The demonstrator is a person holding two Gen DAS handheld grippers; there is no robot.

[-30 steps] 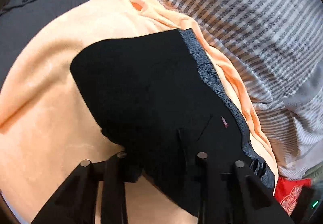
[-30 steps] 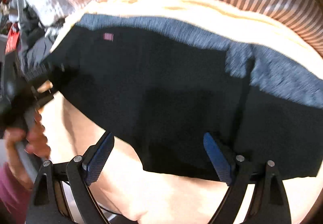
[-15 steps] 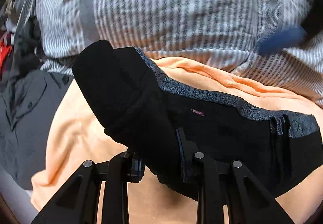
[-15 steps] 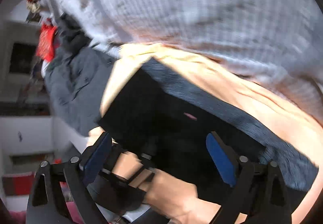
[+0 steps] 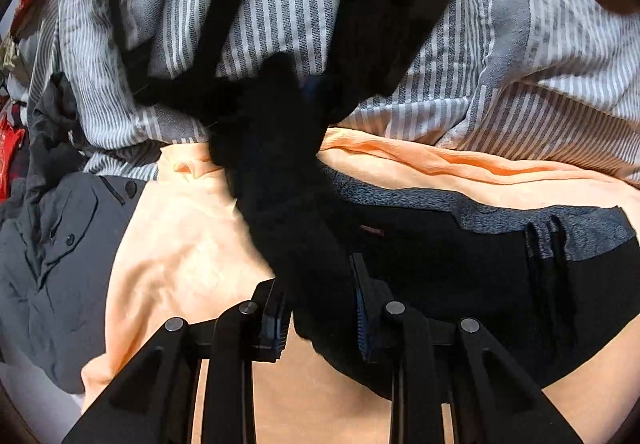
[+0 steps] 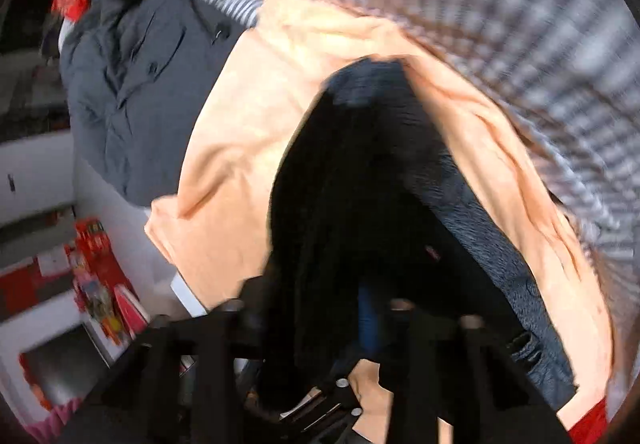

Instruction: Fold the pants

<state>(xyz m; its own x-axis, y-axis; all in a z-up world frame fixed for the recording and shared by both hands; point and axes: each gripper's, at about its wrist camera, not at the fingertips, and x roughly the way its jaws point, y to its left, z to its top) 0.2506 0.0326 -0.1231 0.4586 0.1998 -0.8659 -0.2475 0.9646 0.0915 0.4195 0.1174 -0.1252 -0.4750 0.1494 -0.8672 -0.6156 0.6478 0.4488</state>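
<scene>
Black pants (image 5: 460, 276) lie spread on an orange cloth (image 5: 180, 256), and both sets of jaws have hold of them. In the left wrist view, at six o'clock, the left gripper (image 5: 320, 318) is clamped on a bunched, lifted fold of the dark fabric, which rises from between its pads toward twelve o'clock, while the grey waistband (image 5: 500, 209) runs off toward three o'clock, still flat on the cloth. In the right wrist view the right gripper (image 6: 316, 324) has just been closing, and a thick ridge of the same black fabric stands between its jaws, seemingly pinched, though blur and darkness hide the pads themselves.

Judging by this, the step in hand is carrying the lifted fold across the rest of the garment. To do it well, both grips should travel together at an even height, keeping the edge between them taut, so the layer lands flat and aligned with the waistband rather than twisted.

Farther off, at nine o'clock, lies a grey jacket (image 5: 52, 256); beyond it all, toward twelve, a striped cover (image 5: 500, 75).
</scene>
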